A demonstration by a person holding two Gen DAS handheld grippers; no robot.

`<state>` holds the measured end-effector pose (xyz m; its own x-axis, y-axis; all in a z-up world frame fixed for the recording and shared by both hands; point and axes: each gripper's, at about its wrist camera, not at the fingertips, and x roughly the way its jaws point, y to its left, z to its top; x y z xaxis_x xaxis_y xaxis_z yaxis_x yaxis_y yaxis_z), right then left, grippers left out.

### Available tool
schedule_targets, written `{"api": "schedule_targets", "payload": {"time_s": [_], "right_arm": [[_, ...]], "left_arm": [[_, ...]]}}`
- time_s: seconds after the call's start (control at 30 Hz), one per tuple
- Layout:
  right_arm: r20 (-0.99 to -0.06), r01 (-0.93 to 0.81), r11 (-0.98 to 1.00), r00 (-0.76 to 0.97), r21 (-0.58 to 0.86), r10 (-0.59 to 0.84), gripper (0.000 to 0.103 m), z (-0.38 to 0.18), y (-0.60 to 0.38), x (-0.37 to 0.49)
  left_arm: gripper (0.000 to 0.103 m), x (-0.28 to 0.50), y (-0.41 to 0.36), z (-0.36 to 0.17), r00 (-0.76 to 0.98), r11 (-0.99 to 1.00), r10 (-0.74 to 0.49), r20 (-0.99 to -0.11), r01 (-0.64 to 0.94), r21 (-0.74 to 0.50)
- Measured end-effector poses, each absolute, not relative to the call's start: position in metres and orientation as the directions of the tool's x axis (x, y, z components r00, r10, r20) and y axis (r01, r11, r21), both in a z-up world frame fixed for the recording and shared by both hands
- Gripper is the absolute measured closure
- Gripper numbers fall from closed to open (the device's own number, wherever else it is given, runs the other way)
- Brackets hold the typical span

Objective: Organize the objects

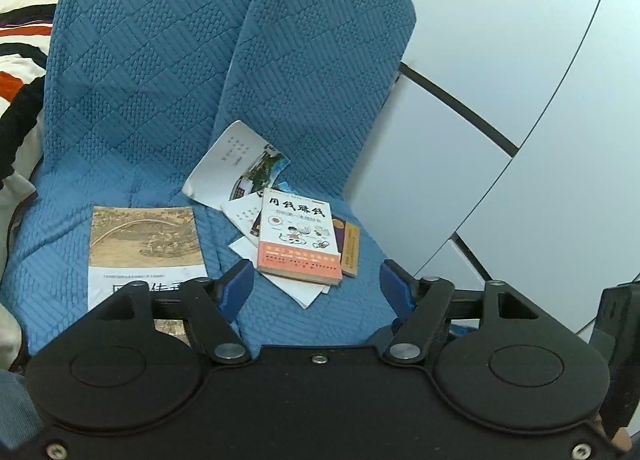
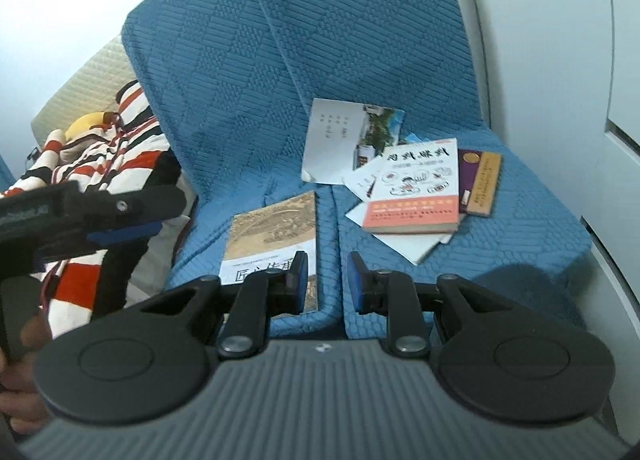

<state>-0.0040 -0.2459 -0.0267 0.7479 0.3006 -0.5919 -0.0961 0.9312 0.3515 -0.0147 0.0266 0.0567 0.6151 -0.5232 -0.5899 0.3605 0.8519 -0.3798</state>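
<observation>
So we're at the approach stage here, nothing picked up yet. We've got a blue quilted sofa (image 1: 132, 108) with books scattered over the seat: a big book with an old painting on its cover (image 1: 146, 244) lies flat on the left seat cushion, near us, and a messy pile sits on the right cushion. On top of that pile is the white and orange paperback (image 1: 298, 238), with a purple and tan book (image 1: 349, 246) poking out from under its right edge, loose white sheets (image 1: 304, 290) underneath, and a folded brochure (image 1: 236, 160) leaning up against the backrest just behind. Our left tool (image 1: 316, 286) is spread wide and empty, hanging over the near edge of the pile with the paperback just beyond its tips. Our right tool (image 2: 328, 280) is narrowed to a small gap with nothing in it, hovering over the seam between the two cushions, right by the near corner of the big book. Our guess is the left one goes for the paperback first. That calls for coming down low and getting one finger under the cover edge, since the book lies flat on slippery paper and could slide away or drag the sheets along. The right tool would need to open more before it's any use on the big book. A striped blanket (image 2: 104, 156) sits off to the far left, out of the way.
</observation>
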Motion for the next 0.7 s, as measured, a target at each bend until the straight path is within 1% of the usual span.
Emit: {"api": "schedule_targets", "payload": {"time_s": [0.13,0.23,0.27,0.33,0.37,0.4,0.43,0.47,0.7], "right_arm": [[-0.6,-0.083,0.934,0.745,0.347,0.29,0.077,-0.03,-0.25,-0.003],[-0.609,-0.071,0.937,0.742,0.343,0.279,0.077,-0.033,-0.253,0.001],[-0.612,-0.067,0.938,0.741,0.341,0.276,0.075,-0.035,-0.254,0.002],[-0.62,-0.058,0.939,0.737,0.34,0.27,0.064,-0.037,-0.255,0.005],[-0.622,-0.053,0.94,0.737,0.336,0.264,0.05,-0.038,-0.255,0.007],[-0.622,-0.05,0.942,0.739,0.333,0.259,0.035,-0.039,-0.255,0.008],[-0.619,-0.046,0.94,0.742,0.337,0.258,0.028,-0.039,-0.257,0.01],[-0.615,-0.042,0.938,0.745,0.344,0.259,0.019,-0.04,-0.258,0.011],[-0.637,-0.016,0.945,0.735,0.328,0.233,0.018,-0.053,-0.263,0.029]], "left_arm": [[0.026,-0.012,0.025,0.058,0.623,0.853,-0.521,-0.584,0.358,-0.38],[0.024,-0.006,0.026,0.057,0.625,0.854,-0.52,-0.582,0.357,-0.379],[0.02,-0.004,0.026,0.057,0.627,0.852,-0.522,-0.578,0.356,-0.383],[0.01,0.0,0.028,0.056,0.629,0.844,-0.534,-0.565,0.362,-0.395],[0.0,0.003,0.028,0.055,0.628,0.842,-0.538,-0.562,0.369,-0.394],[0.001,0.006,0.027,0.054,0.629,0.842,-0.538,-0.56,0.375,-0.388],[0.001,0.01,0.027,0.052,0.63,0.847,-0.531,-0.567,0.369,-0.383],[0.001,0.014,0.026,0.05,0.629,0.853,-0.521,-0.577,0.361,-0.377],[0.001,0.047,0.028,0.026,0.622,0.861,-0.506,-0.597,0.32,-0.396]]}}
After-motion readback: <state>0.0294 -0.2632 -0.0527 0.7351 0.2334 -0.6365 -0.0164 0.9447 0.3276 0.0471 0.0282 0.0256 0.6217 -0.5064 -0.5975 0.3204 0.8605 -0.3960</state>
